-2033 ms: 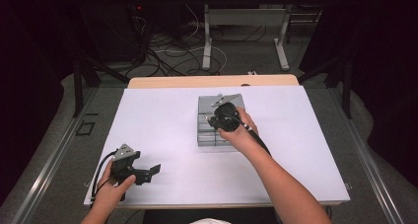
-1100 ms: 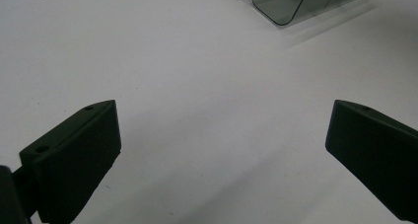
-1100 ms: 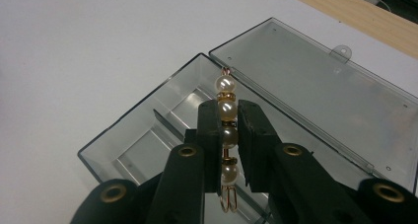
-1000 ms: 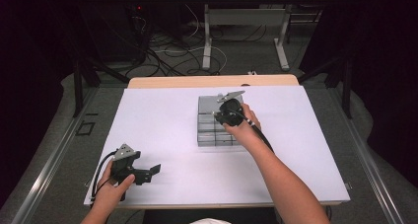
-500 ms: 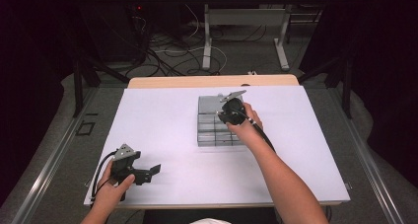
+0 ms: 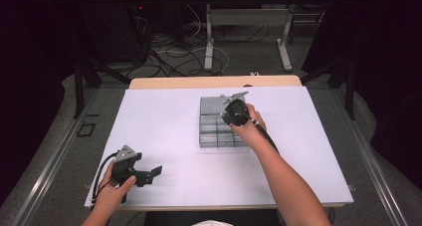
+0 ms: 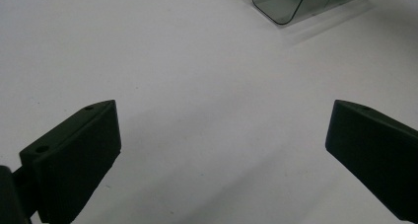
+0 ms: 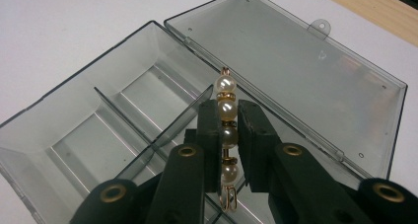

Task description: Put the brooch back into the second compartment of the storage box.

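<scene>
Above the one open organizer box [image 8: 148, 115], right gripper [image 8: 229, 130], shifted slightly, pinches one four-pearl pin [image 8: 226, 116]; left gripper [image 7: 222, 150] unmoved, spread.

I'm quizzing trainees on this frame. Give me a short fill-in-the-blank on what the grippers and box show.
1. The right gripper is shut on a pin strung with ____ pearls.
2. The clear box has its lid ____.
3. The left gripper has its jaws ____, with nothing between them.

Missing words: four; open; open
</scene>
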Demonstrator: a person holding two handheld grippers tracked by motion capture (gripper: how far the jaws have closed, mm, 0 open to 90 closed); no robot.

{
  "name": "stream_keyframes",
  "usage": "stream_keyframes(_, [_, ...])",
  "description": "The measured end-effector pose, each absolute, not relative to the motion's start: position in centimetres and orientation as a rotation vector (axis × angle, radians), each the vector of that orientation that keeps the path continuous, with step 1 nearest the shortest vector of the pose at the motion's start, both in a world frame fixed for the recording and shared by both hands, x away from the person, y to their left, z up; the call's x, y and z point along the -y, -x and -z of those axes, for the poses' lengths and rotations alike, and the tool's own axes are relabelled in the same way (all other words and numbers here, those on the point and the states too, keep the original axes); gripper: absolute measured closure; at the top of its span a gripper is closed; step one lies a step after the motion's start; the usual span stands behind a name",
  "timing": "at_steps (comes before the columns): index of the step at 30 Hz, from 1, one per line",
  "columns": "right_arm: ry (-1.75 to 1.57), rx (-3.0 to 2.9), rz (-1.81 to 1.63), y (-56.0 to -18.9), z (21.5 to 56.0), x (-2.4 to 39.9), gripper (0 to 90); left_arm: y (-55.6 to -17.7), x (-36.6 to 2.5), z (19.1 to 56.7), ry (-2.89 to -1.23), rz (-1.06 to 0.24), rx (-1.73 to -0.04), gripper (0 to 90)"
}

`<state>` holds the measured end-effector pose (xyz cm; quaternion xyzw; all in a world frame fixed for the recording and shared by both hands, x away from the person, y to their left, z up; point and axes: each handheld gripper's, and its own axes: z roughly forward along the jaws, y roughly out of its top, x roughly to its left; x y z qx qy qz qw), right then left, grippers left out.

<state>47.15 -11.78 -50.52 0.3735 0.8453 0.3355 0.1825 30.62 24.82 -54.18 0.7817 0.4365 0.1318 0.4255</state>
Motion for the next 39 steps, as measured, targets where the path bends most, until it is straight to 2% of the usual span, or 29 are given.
stream_keyframes(39, [-1.037, -2.459, -0.870, -47.6, 51.5, 11.4, 80.2, -30.7, -24.8, 54.2, -1.954, -0.327, -1.095, 0.2])
